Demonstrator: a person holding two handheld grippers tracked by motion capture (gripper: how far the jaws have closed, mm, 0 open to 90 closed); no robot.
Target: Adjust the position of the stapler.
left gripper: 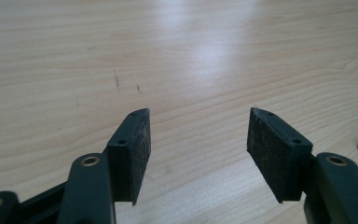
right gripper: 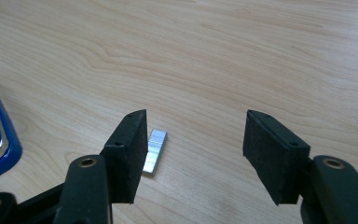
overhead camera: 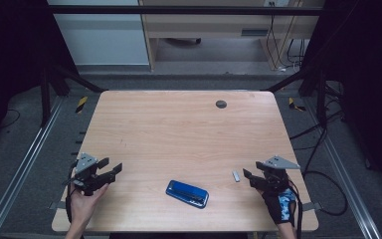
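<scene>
Staple strip (overhead camera: 236, 176), the small silvery bar, lies flat on the worktop (overhead camera: 179, 129) near the front right, just left of your right gripper. Going left to right: your left gripper (overhead camera: 110, 169) sits at the near left edge of the worktop, held in your bare hand (overhead camera: 82, 201), and points toward the middle. Its fingers (left gripper: 137, 149) stand wide apart with nothing between them but bare wood grain; in the left gripper view a sliver of blue shows at the right edge. Next comes the blue stapler (overhead camera: 187, 193), lying on its side near the front edge, about midway between your two grippers and well apart from both. To its right rests the staple strip, alone on the wood, touching nothing. In the right gripper view the strip (right gripper: 154, 151) lies just beside the inner face of the left finger (right gripper: 131, 154), and whether they touch you cannot tell. Your right gripper (overhead camera: 248, 175) is at the near right, held in a gloved hand (overhead camera: 281, 204), its fingers spread wide and gripping nothing.
</scene>
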